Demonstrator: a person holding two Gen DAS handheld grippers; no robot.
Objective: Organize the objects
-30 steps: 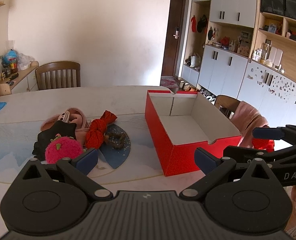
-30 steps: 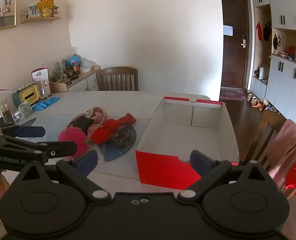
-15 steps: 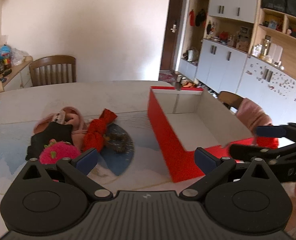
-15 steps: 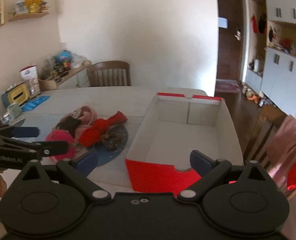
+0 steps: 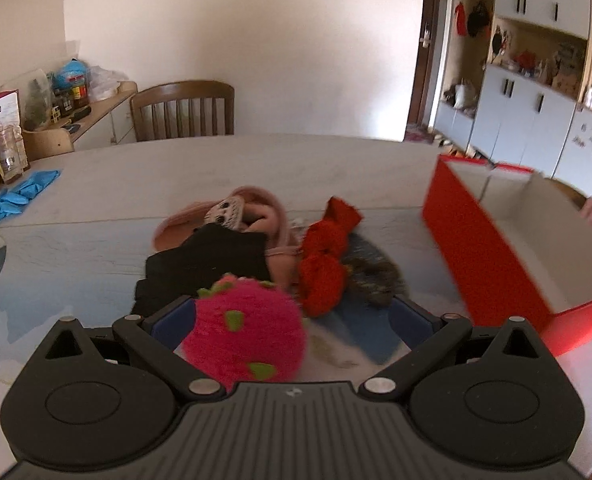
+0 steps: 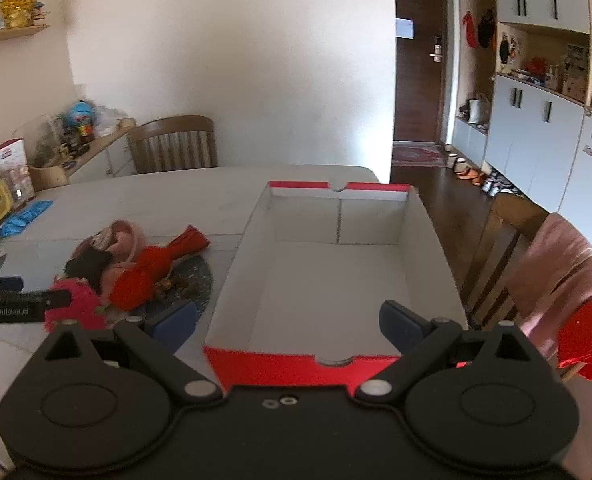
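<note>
Step in hand, my read: left gripper (image 5: 292, 320) going for the pink fuzzy ball (image 5: 248, 336) at the near edge of the pile. Jaws spread wide, nothing held; ball sits between the fingers, hard against the left pad, clear gap to the right pad. Contact with the pads can't be confirmed, frame is motion-blurred.

To do it well:
- Shift left so the ball is centred, otherwise the closing pad will likely shove it sideways.
- Close on the widest part of the ball. It looks like soft yarn with a rounded form, so it should compress; squeeze well in or it may slip out.
- Lift straight up. Black cloth (image 5: 208, 264) lies touching right behind the ball and could snag on the fuzz.
- Then carry right to the red box (image 6: 288, 364).

Right gripper (image 6: 288, 322) also wide open and holding nothing, hovering above the box's near wall. Box interior shows nothing in it.

Materials and shapes:
- Ball: shaggy magenta with green tufts, strawberry-like.
- Black cloth: flat, matte, folded.
- Pink knit piece (image 5: 256, 216): soft, curled, with a pale crocheted bit on top.
- Red fabric bundle (image 5: 323, 264): twisted, bunched, flared at the far end.
- Brown furry item (image 5: 375, 276): just beside the red bundle, too blurred to identify.
- Box: rigid cardboard, glossy red outside, plain white inside, thumb notches in the end walls.
- Bench (image 5: 216, 168): smooth and pale, with a printed blue pattern under the pile.
</note>
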